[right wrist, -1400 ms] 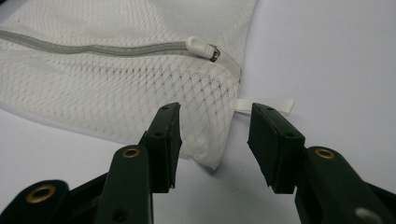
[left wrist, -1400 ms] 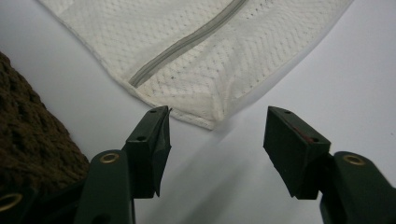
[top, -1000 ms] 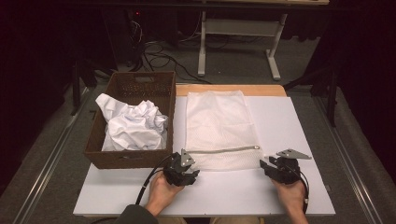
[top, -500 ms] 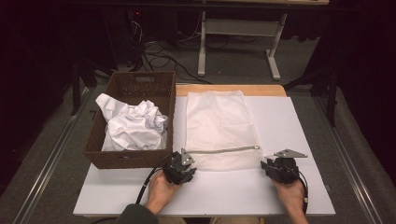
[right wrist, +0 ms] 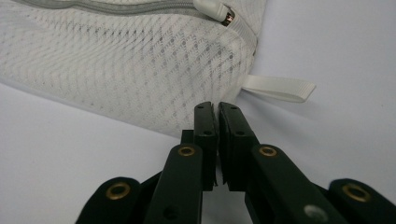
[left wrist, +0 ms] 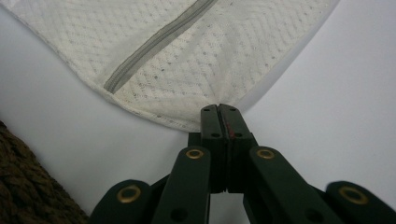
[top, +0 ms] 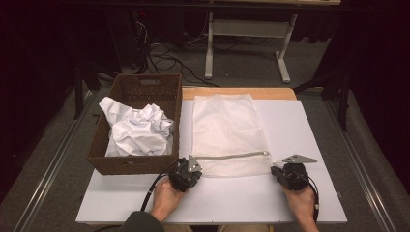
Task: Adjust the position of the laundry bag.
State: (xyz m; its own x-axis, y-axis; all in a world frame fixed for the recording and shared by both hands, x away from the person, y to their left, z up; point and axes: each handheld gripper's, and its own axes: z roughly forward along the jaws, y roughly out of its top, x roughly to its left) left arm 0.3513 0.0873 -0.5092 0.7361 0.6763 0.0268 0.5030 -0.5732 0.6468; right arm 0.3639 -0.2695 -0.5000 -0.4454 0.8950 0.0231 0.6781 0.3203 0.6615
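Dark room, grey carpet floor, white metal table frame (top: pixel 246 34) and loose black cables (top: pixel 164 60) on the floor at the far side. Work surface is a flat matte white board (top: pixel 309 125) lying on a wooden tabletop (top: pixel 237 93); a strip of the wood shows along the far edge.

White mesh laundry bag (top: pixel 229 133) lies flat at the middle of the board, rectangular, long side running near to far. Fabric is a fine diamond-pattern net, slightly translucent. Grey zipper (top: pixel 232 156) runs across the bag close to its near edge; its white plastic pull with a metal end (right wrist: pixel 215 10) sits at the right end. Flat white woven ribbon loop (right wrist: pixel 278 87) sticks out of the right seam.

Dark brown woven wicker basket (top: pixel 140 164), rectangular with a handle cut-out in the far wall, stands just left of the bag, on the board's left edge. Crumpled white cloth (top: pixel 138 130) fills it, heaped above the rim.

Left gripper (left wrist: pixel 219 109): black jaws have just been closing and now sit pressed together, pinching the bag's near left corner hem. Right gripper (right wrist: pixel 215 107): jaws have just been closing too, now nearly together with a thin gap, tips at the bag's near right corner; can't tell whether mesh is caught between them. Both hands sit at the near edge of the board.

No readable labels or writing.
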